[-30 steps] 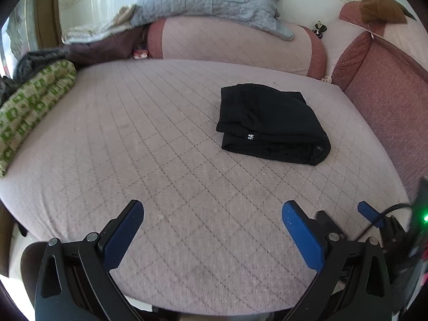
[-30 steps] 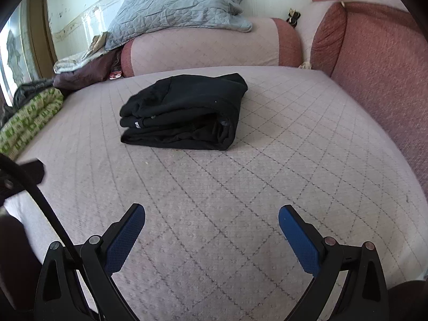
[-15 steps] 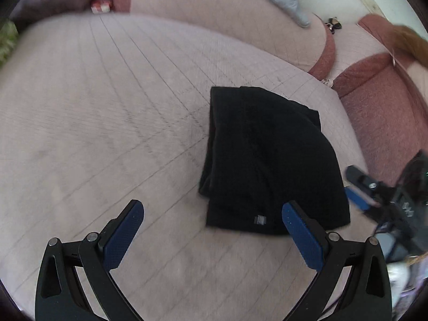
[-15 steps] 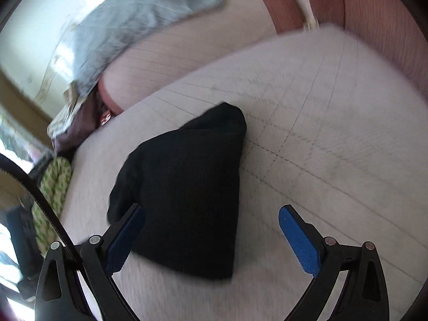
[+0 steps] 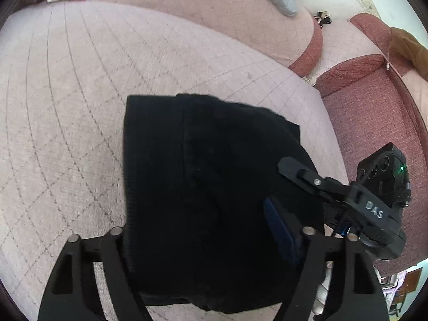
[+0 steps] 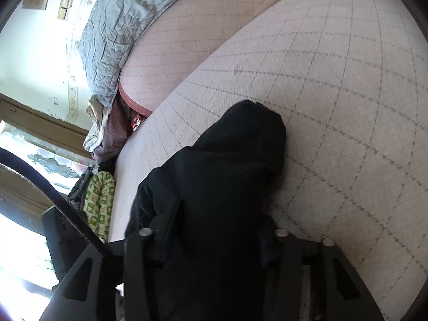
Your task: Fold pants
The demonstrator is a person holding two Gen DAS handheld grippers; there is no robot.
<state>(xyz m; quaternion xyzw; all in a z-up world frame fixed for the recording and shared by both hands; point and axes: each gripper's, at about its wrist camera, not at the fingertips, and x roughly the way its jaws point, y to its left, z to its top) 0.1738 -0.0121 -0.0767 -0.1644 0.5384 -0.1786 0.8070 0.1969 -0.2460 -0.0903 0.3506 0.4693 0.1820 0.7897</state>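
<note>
Now we have both grippers down on the folded black pants (image 5: 208, 187). Our left gripper (image 5: 203, 230) straddles the near end of the bundle, and its jaws have just been closing; the blue right-hand pad (image 5: 278, 227) lies against the cloth, the other pad is hidden under the fabric, so we cannot tell whether the grip has bitten. Our right gripper (image 6: 214, 230) sits over the same pants (image 6: 227, 187) from their other side, its jaws also just closing to a narrower gap with cloth filling the space between the fingers; whether they pinch it we cannot tell. In the left view the right gripper (image 5: 307, 187) shows at the pants' right edge. The pants lie on the quilted pink mattress (image 5: 67, 107), toward its right edge near the red cushion (image 5: 374, 112). A pink bolster (image 5: 214, 13) runs along the far edge, with a grey quilt (image 6: 120, 26) on it.
</note>
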